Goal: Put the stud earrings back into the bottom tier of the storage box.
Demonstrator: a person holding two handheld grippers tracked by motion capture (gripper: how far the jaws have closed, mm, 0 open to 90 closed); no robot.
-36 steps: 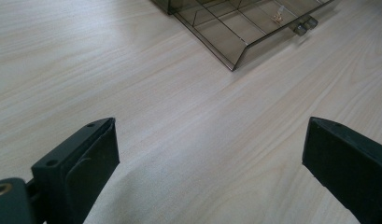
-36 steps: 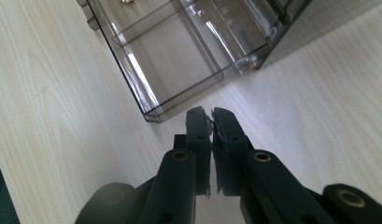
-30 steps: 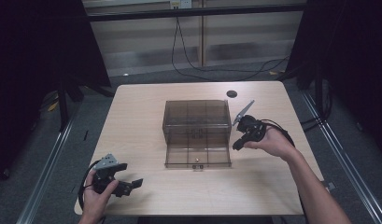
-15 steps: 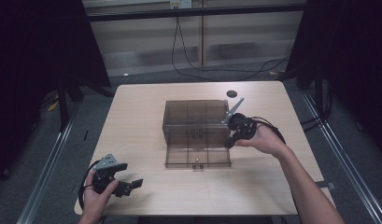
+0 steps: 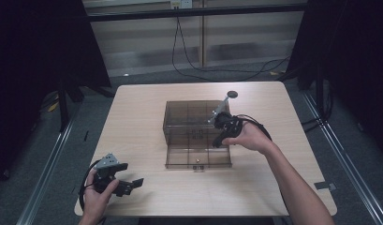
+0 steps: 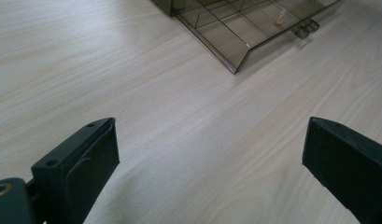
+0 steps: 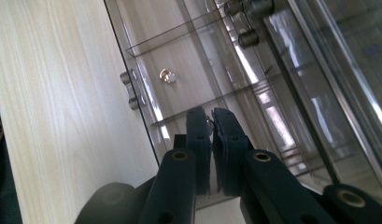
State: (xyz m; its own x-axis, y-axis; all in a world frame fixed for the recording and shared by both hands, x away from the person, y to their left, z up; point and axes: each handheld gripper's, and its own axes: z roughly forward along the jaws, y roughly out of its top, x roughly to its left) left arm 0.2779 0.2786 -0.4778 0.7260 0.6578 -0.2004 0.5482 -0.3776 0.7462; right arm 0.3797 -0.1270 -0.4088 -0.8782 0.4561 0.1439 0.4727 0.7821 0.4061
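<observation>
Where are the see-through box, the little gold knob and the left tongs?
see-through box (image 5: 189,117), high view, on its top panel.
gold knob (image 7: 167,75), right gripper view, on the knob's head.
left tongs (image 5: 129,184), high view, between the tips.

The clear box (image 6: 254,28) is cut off by the top edge at 12 o'clock in the left gripper view, so just one corner of it shows. A tiny gold thing (image 7: 167,75) lies inside the box at 11 o'clock in the right gripper view, too small to tell what it is. The right gripper (image 7: 211,122) has its jaws almost together, and something small sits between the tips, too hidden to name. Its base is cut off at 6 o'clock
</observation>
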